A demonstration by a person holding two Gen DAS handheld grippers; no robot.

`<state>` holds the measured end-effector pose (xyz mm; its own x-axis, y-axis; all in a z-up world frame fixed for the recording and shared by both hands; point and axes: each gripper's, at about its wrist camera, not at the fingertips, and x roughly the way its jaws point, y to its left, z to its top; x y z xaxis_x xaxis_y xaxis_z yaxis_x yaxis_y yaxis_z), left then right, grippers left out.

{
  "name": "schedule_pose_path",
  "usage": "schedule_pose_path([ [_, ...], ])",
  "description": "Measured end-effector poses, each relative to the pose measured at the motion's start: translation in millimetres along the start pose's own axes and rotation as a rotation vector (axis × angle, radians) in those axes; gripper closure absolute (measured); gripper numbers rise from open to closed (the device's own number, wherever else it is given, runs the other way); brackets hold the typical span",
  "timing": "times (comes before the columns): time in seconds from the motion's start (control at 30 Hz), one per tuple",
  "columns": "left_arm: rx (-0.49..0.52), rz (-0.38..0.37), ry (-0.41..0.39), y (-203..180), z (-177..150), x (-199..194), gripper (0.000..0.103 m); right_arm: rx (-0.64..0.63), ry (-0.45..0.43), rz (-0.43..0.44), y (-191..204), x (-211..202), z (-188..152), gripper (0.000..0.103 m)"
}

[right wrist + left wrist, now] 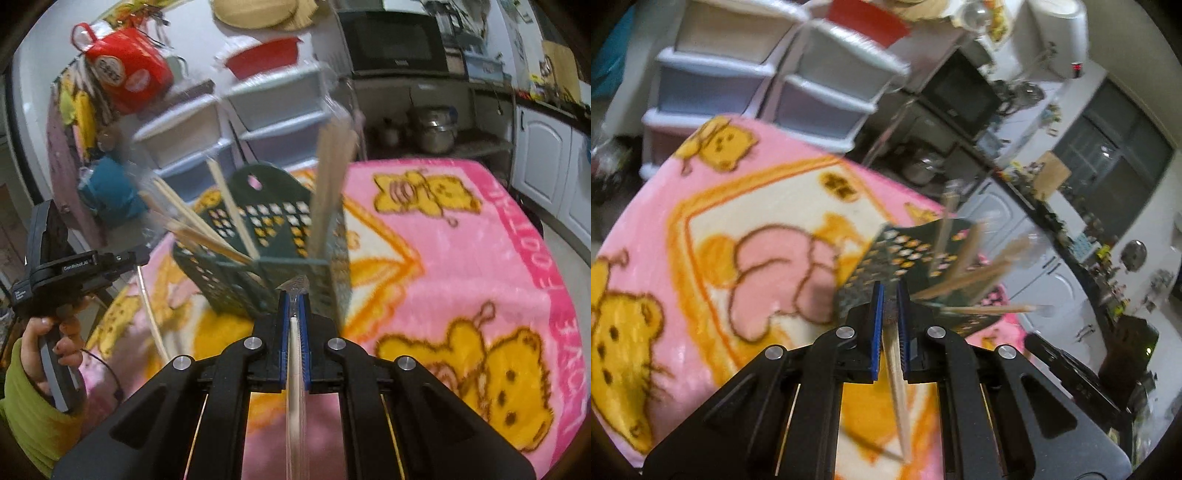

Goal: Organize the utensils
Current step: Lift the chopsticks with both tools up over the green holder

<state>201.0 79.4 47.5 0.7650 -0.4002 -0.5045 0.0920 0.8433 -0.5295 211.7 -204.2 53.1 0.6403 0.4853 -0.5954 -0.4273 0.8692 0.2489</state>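
A dark green perforated utensil basket (273, 240) stands on a pink bear-print blanket (461, 258); it also shows in the left wrist view (905, 258). Several wooden chopsticks (207, 229) lean out of it, and a taller bundle (328, 177) stands in its right compartment. My left gripper (890, 295) is shut on a pair of wooden chopsticks (899, 398), close before the basket. My right gripper (294, 295) is shut on a clear-wrapped chopstick (295, 387), its tip at the basket's near wall. The left gripper's body (62, 280) shows at left in the right wrist view.
White plastic drawer units (768, 74) stand behind the blanket. A red bag (125, 74), a red bowl (262, 55), a microwave (391, 37) and steel pots (432, 129) are beyond. White cabinets (543, 147) line the right side.
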Motion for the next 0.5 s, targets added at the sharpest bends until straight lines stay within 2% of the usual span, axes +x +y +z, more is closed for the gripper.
schedule_pose_path([
  [0.27, 0.102, -0.078, -0.048, -46, 6, -26, 0.099, -0.069, -0.103, 0.027, 24, -36, 18, 0.097],
  [0.5, 0.174, -0.13, -0.06, -77, 8, -37, 0.099, -0.1, -0.179, 0.006, 31, -58, 24, 0.098],
])
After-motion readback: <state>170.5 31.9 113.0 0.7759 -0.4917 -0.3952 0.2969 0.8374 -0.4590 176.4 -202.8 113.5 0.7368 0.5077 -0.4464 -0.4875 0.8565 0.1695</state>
